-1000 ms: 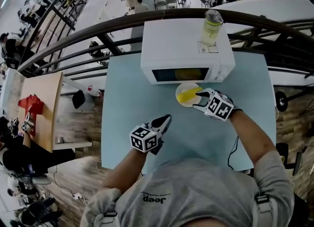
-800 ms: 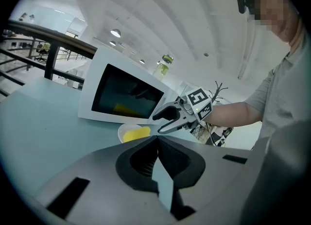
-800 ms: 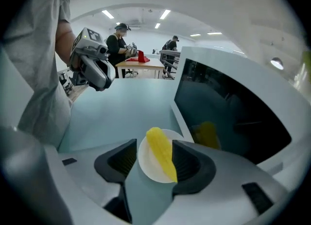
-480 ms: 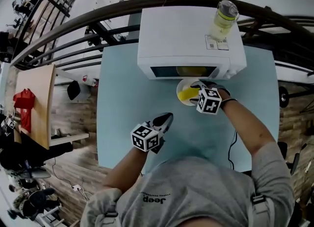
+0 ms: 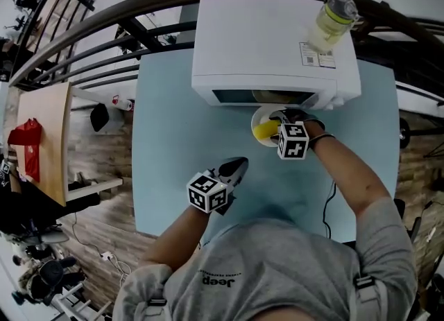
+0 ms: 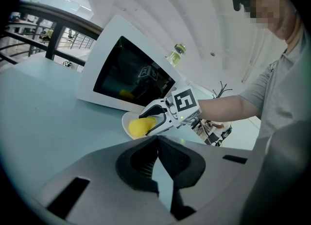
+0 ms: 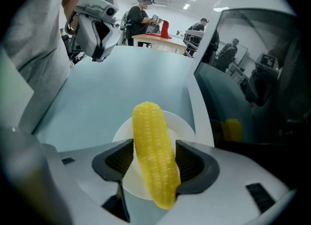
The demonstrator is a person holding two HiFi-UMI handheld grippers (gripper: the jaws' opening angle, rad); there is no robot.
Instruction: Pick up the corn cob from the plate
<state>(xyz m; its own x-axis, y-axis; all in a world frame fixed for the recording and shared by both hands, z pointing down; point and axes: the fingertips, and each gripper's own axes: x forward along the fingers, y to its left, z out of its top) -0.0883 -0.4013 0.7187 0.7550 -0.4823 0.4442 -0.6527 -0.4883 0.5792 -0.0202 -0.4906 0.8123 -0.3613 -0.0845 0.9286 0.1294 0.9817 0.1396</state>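
A yellow corn cob (image 7: 153, 156) lies on a small white plate (image 7: 181, 128) on the pale blue table, right in front of the microwave door. My right gripper (image 7: 154, 160) points steeply down over it, jaws opening, with the cob between the two pads. In the head view the cob (image 5: 264, 131) and plate (image 5: 257, 118) sit just left of the right gripper (image 5: 276, 124). The left gripper view shows the cob (image 6: 140, 126) under the right gripper (image 6: 154, 122). My left gripper (image 5: 234, 168) hovers low over the table's middle, shut and empty.
A white microwave (image 5: 270, 42) with its door shut stands at the table's back, a clear bottle (image 5: 331, 21) on top. The blue table (image 5: 173, 153) ends at a dark railing behind. People and other tables are far off in the room.
My right gripper has come down and rolled over the plate, its jaws now astride the cob. My left gripper has sunk a little toward the table.
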